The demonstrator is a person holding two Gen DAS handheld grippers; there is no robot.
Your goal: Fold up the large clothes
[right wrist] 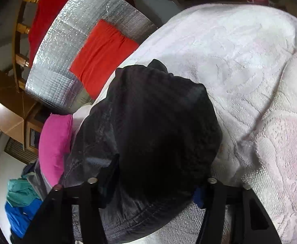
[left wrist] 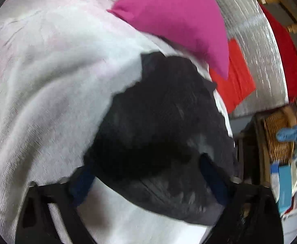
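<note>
Both the left gripper (left wrist: 148, 174) and right gripper (right wrist: 154, 183) pinch the black garment (right wrist: 158, 122), soft and floppy; hold its hems.

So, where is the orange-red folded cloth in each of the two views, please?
Left wrist view: the orange-red folded cloth is at right of centre, under the pink cushion.
Right wrist view: it is at upper left, lying on the silver mat.
Shared landmark: the black garment, bottom centre in both.
</note>
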